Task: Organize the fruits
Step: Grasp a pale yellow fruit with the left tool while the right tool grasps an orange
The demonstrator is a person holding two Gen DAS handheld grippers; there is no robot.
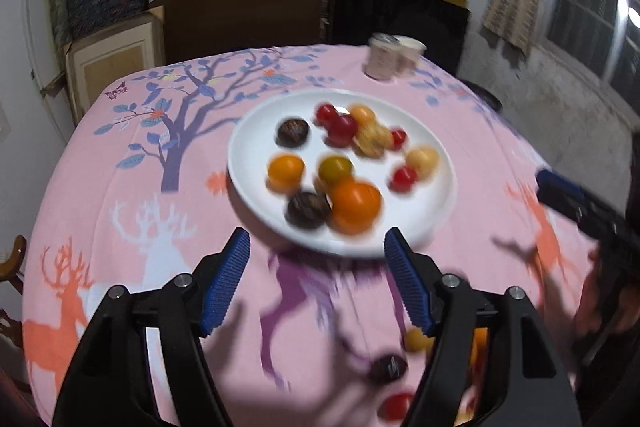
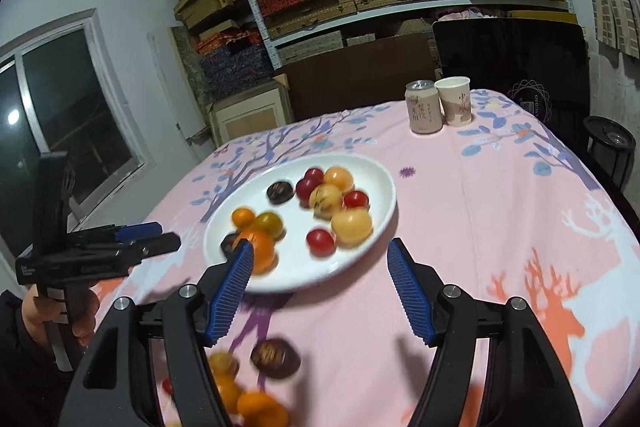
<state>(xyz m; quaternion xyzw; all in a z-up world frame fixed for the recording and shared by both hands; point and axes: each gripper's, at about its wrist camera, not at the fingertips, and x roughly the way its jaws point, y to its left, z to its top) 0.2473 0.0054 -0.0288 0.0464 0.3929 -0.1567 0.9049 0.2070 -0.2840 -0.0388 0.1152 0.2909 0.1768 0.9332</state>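
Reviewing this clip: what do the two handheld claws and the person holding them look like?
Both are matching black plastic tools. The left claw and right claw each have two angled black arms with silver pivot bolts, tipped with blue ribbed pads. Seen from the side, the left one has a black pistol-style handle, held by a hand in a dark sleeve. No cables show.

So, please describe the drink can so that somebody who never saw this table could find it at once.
Start at the white plate of fruit on the pink tablecloth, then look past it toward the far edge of the table near the shelves. Two small containers stand there side by side. The drink can is the one with the metal top and printed characters; its neighbour is an open paper cup.
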